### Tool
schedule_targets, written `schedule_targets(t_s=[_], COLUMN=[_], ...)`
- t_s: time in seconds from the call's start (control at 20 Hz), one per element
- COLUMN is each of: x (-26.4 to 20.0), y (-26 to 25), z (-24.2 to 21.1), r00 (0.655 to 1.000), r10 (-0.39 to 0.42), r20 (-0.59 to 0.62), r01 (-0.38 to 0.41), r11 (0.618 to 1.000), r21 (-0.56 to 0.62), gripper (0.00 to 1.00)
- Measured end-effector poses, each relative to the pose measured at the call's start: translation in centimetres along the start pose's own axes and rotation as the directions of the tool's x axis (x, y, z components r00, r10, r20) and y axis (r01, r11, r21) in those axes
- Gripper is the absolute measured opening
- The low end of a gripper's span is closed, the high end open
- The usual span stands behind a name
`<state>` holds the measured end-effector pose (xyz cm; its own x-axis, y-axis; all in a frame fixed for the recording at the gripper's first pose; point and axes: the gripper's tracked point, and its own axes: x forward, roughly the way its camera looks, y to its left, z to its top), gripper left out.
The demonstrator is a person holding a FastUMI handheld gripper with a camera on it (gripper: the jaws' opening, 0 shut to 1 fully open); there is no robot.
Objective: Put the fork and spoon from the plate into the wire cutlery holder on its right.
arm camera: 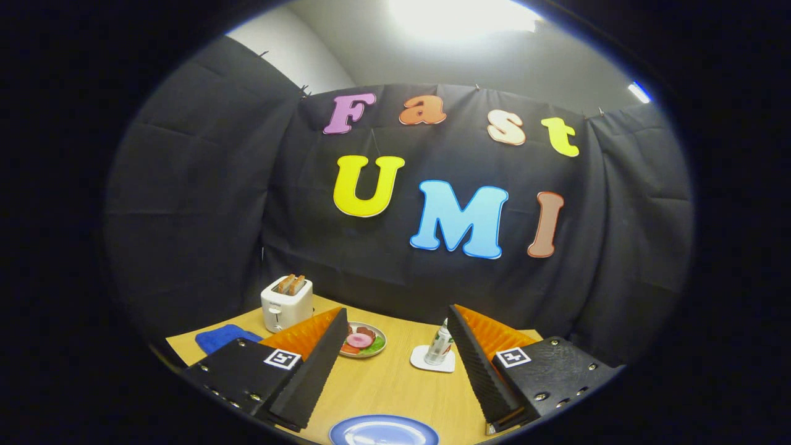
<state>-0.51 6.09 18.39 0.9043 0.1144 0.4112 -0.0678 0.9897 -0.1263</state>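
Observation:
A blue plate [383, 431] lies on the wooden table [389, 383] at the near edge, just below and between my fingers. Something pale lies on the plate, too cut off to tell as fork or spoon. My gripper [395, 327] is held above the table with its fingers wide apart and nothing between them.
Beyond the fingers sit a white toaster [286, 303] with two toast slices, a blue cloth [224, 337] to its left, a small plate of food [363, 340], and a can or bottle [439, 343] on a white coaster [432, 362].

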Motion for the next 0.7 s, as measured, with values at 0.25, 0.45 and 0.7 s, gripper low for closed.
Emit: schedule_targets(t_s=[0.25,0.45,0.7], x=[-1.2,-1.6,-1.4], y=[-0.2,1.0,2.5], z=[2.4,1.6,0.9], r00=[0.993,0.993,0.994], r10=[-0.035,-0.019,0.016], r20=[0.111,0.115,0.108], r01=[0.038,0.019,-0.017], r11=[0.999,1.0,1.0], r21=[-0.017,-0.001,0.012], gripper=[0.99,0.99,0.99])
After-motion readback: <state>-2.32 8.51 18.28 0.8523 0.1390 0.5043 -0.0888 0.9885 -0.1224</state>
